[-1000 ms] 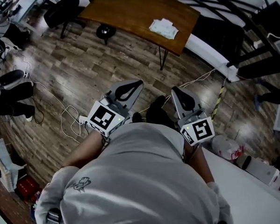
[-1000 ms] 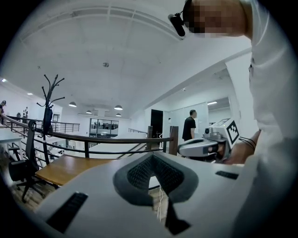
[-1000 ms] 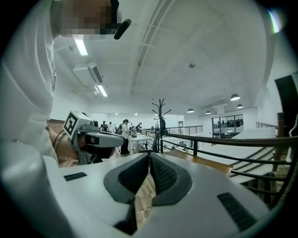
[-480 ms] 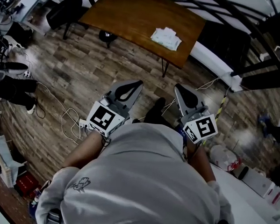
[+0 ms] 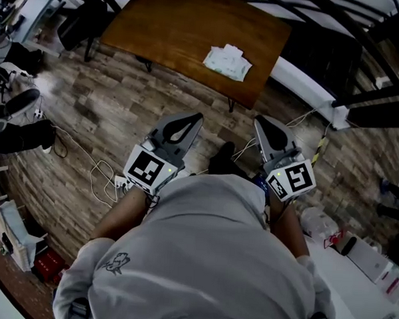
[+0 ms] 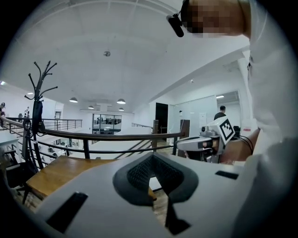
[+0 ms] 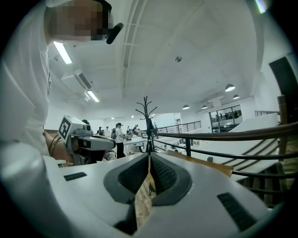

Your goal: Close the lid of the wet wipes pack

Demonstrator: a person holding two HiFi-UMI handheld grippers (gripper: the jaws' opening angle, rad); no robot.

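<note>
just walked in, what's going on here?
A person holds a hand-held gripper in each hand, left and right, both shut and empty, pointed toward a wooden table. The wet wipes pack lies on it, ahead of both grippers and untouched. Its lid is too small to read.

Both grippers have moved forward across the floor, and the wooden table (image 5: 173, 27) now lies closer ahead of their tips than it did a second ago. Its near edge has drawn in towards the left gripper (image 5: 200, 116) and the right gripper (image 5: 259, 120). The wet wipes pack (image 5: 226, 62) on it has come nearer too, and now sits almost straight ahead of the gap between the two tips. The right gripper has swung slightly outward, its marker cube (image 5: 293, 180) further from the left gripper than before. The white table (image 5: 353, 290) behind the right gripper has dropped further back from that cube.
</note>
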